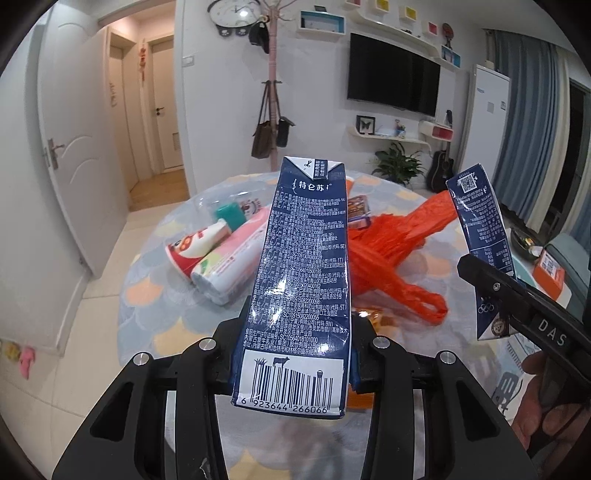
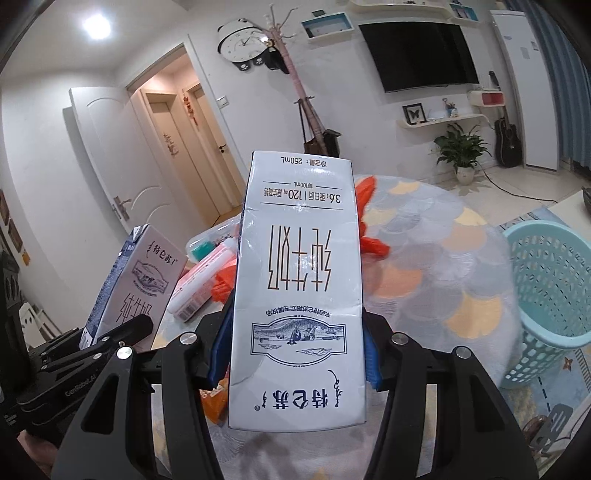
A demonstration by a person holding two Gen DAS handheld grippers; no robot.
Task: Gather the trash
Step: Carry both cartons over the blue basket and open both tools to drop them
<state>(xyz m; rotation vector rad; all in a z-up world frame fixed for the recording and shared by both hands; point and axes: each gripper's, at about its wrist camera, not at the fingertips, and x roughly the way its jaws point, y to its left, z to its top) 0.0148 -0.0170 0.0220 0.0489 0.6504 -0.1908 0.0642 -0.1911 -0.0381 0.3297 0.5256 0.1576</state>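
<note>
Clamping one milk carton [image 1: 299,280] per gripper [image 2: 295,354], lifted but not yet binned, leaving bottles [image 1: 218,254] and orange bag [image 1: 391,254] waiting on table [image 2: 424,258].

- we see white walls [image 1: 207,92] and a pale tiled floor [image 1: 107,266].
- a white door [image 1: 70,147] stands open onto a warm-lit hallway [image 1: 155,110] with wooden flooring.
- a round ceiling light [image 2: 96,26] glows bright.
- a panda-shaped wall clock [image 2: 242,44] hangs beside a pink coat stand [image 1: 272,92] with bags on it.
- a dark television [image 1: 393,79] is mounted on the wall, with white shelves [image 1: 388,138] below and coloured box shelves [image 1: 321,24] above.
- a potted plant [image 2: 460,149] and a dark guitar [image 2: 508,138] stand by the wall, near a tall white appliance [image 1: 485,122].
- grey-blue curtains [image 1: 532,129] hang at the right.
- a round table [image 2: 436,236] carries a cloth with a fan pattern.
</note>
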